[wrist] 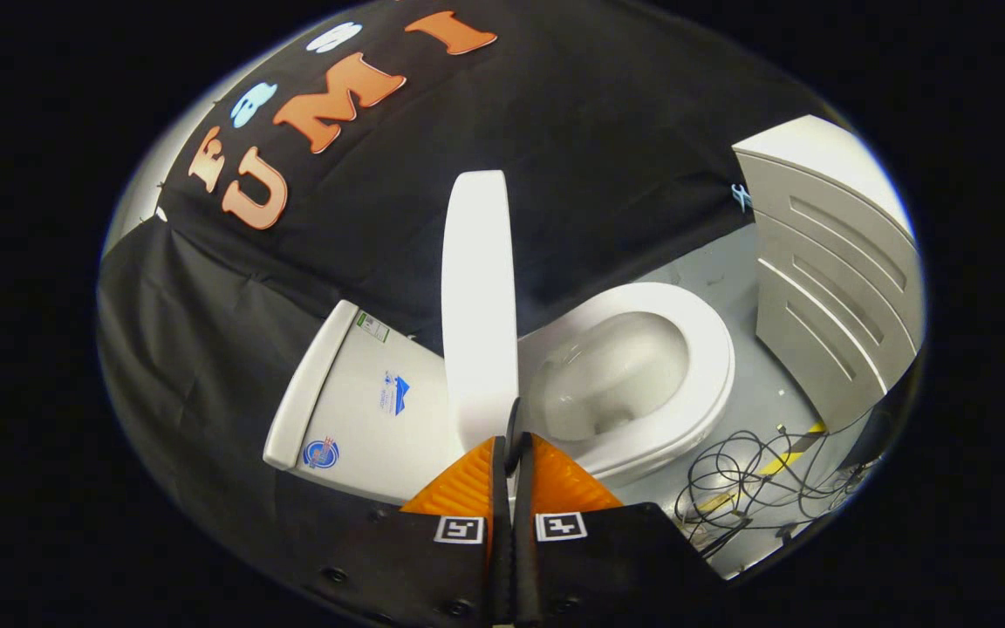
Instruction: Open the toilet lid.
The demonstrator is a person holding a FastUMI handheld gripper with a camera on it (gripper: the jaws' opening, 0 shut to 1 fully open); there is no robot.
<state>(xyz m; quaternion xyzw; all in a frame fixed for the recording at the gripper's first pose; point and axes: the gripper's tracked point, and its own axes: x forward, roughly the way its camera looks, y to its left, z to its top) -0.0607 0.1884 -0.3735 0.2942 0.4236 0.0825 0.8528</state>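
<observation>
Toilet lid (478,305): raised, upright, edge-on, just ahead of gripper (513,445), between tank (363,392) and seat (694,366). Gripper: fingers drawn together, only a thin slit between them; whether pinching lid's lower edge, cannot tell. Seat: down, bowl (607,375) exposed, beside lid. Cabinet (825,270): beyond seat, well apart from lid. Cables (755,480): loose on floor (729,262), below seat.

Grey floor (729,262), white cabinet (825,262), tangled cables (747,480)
</observation>
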